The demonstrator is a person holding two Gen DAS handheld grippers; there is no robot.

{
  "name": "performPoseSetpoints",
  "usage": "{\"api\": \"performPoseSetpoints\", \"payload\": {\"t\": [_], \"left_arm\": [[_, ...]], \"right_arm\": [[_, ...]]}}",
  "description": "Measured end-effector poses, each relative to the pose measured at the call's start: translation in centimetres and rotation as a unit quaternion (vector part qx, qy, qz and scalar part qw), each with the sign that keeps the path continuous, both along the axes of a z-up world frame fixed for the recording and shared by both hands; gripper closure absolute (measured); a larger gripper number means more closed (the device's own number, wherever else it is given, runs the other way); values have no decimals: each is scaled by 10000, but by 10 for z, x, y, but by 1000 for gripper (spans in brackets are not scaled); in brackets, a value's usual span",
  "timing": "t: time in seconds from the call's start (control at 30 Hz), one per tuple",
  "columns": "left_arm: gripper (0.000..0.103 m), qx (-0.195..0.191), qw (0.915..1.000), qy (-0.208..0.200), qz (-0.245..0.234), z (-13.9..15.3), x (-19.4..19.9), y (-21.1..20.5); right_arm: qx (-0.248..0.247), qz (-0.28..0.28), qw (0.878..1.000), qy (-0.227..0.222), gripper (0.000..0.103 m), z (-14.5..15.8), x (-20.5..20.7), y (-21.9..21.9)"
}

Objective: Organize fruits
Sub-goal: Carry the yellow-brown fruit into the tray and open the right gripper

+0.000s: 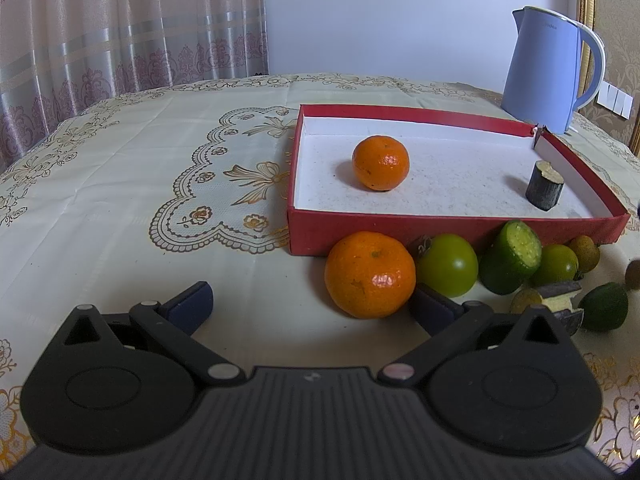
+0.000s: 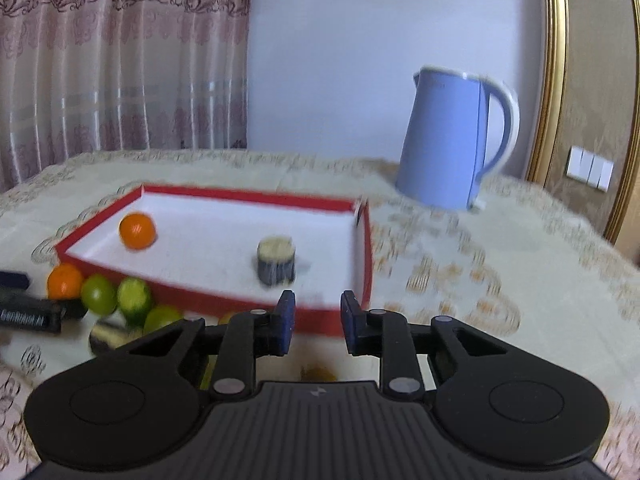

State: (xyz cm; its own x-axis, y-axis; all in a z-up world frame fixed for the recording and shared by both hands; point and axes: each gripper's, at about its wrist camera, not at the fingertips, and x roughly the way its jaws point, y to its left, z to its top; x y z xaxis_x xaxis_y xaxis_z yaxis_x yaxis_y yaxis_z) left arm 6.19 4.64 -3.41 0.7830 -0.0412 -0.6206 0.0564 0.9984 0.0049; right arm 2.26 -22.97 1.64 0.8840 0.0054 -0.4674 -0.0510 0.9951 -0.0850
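Left gripper (image 1: 310, 304) hovers low over the bench (image 1: 120, 184), fingers (image 1: 188, 306) spread wide, holding nothing. A mandarin (image 1: 370, 274) sits on the cloth between the finger tips, closer to the right finger; contact with that finger can't be told. Just behind it, the red box (image 1: 400, 236) with white inside holds a second mandarin (image 1: 381, 163) at left-centre and a dark sugarcane stub (image 1: 545, 186) standing upright near the right wall.

Along the box's near wall, right of the loose mandarin: a green tomato-like fruit (image 1: 449, 264), a cut green fruit (image 1: 510, 256) with its pale cut face up, a smaller green fruit (image 1: 555, 266), a brownish small fruit (image 1: 586, 252) further right. Nearer: a dark-skinned cut piece (image 1: 560, 300) and a dark green lime (image 1: 604, 306). The fruits are packed close, several touching.

Right gripper (image 2: 316, 322) is raised near the box's near right corner; fingers (image 2: 286, 320) part open with a modest gap, empty. The right wrist view is motion-blurred. The left gripper's body shows at that view's far left edge beside the fruit pile.

Blue electric kettle (image 1: 548, 72) stands on the bench beyond the box's far right corner. Patterned curtain (image 1: 120, 20) hangs behind at left.
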Motion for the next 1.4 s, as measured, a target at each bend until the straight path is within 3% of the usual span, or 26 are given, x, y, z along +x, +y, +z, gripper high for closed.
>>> {"api": "performPoseSetpoints", "payload": {"t": [0.13, 0.27, 0.57, 0.87, 1.13, 1.4], "left_arm": [[0, 0, 10000, 0, 0, 0, 0, 0], [0, 0, 10000, -1, 0, 0, 0, 0], [0, 1, 10000, -1, 0, 0, 0, 0], [0, 0, 10000, -1, 0, 0, 0, 0], [0, 0, 10000, -1, 0, 0, 0, 0], [0, 1, 10000, -1, 0, 0, 0, 0]], "right_arm": [[-238, 11, 9997, -65, 81, 8, 17, 2], [-62, -20, 10000, -40, 81, 11, 7, -11], [-9, 239, 9982, 552, 81, -21, -21, -14], [-48, 40, 9984, 565, 80, -29, -3, -8], [367, -10, 9959, 825, 78, -38, 12, -22], [437, -68, 9963, 733, 78, -42, 12, -20]]}}
